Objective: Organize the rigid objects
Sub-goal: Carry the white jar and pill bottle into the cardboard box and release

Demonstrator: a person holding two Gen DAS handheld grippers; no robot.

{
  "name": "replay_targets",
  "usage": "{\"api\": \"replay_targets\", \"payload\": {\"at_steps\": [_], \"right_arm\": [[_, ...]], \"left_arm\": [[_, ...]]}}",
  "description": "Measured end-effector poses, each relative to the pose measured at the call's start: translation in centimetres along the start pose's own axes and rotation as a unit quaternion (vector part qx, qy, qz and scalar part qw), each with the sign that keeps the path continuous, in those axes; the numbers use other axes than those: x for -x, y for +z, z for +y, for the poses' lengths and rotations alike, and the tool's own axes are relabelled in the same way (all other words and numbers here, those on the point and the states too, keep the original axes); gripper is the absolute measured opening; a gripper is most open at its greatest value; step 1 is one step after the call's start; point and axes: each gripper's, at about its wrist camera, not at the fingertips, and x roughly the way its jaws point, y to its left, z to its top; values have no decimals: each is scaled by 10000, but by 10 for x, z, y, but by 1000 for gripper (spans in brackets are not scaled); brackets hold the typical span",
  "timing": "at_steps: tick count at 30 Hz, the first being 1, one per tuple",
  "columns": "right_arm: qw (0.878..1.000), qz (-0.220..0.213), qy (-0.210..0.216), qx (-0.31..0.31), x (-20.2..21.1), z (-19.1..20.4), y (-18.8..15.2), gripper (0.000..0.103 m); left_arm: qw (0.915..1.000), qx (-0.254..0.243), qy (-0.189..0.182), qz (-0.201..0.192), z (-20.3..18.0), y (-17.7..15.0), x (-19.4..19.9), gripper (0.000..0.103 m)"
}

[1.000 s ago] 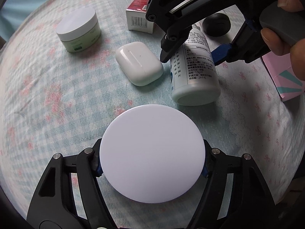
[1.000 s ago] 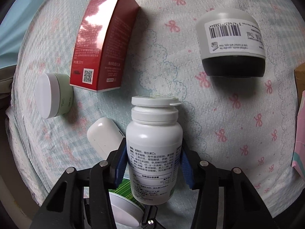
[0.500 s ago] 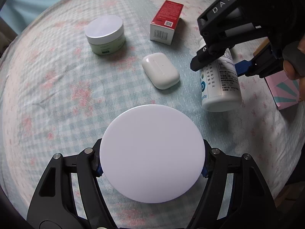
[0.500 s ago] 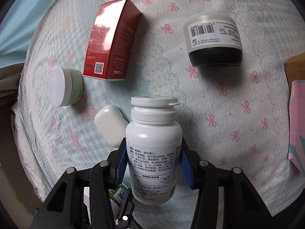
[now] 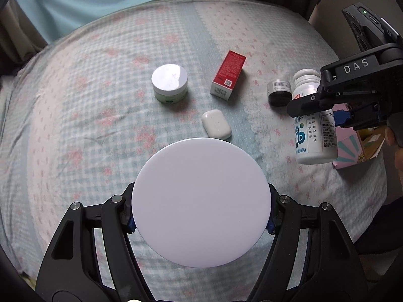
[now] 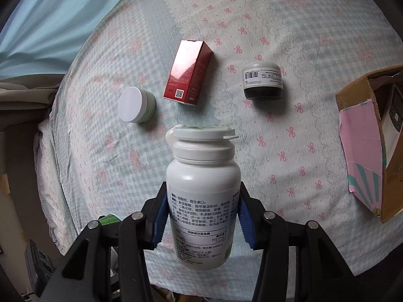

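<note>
- Left wrist view: left gripper [image 5: 201, 207] clamps a round white-lidded jar [image 5: 201, 201] by its sides, held above the bedspread [image 5: 75, 125]; bed looks farther away than a second ago
- Beyond it lie an earbud case [image 5: 216, 124], green jar [image 5: 170, 83], red box [image 5: 228, 75], dark jar [image 5: 279, 92]
- Right wrist view: right gripper [image 6: 203, 220] grips a white pill bottle [image 6: 202, 201], cap pointing far, lifted higher than before
- Cardboard box [image 6: 372, 136] at right, clear path

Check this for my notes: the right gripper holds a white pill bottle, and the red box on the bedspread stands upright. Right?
Not quite. The right gripper does hold the white pill bottle, but the red box lies on its side on the bedspread, as the right wrist view shows.
</note>
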Motion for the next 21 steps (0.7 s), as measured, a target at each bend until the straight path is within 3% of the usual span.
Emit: {"api": "replay_targets", "payload": {"at_steps": [5, 10, 16, 21], "right_arm": [[9997, -26, 236, 37, 41, -19, -13, 46], [9984, 15, 552, -118, 86, -62, -20, 46], [9984, -162, 505, -214, 134, -126, -14, 46], [9973, -427, 417, -437, 175, -190, -6, 46]], "left_arm": [[10000, -45, -39, -75, -28, 5, 37, 68], [9998, -23, -101, -145, -73, 12, 67, 68], [9992, 0, -331, -226, -138, 32, 80, 68], [9976, -365, -500, -298, -202, 53, 78, 68]]}}
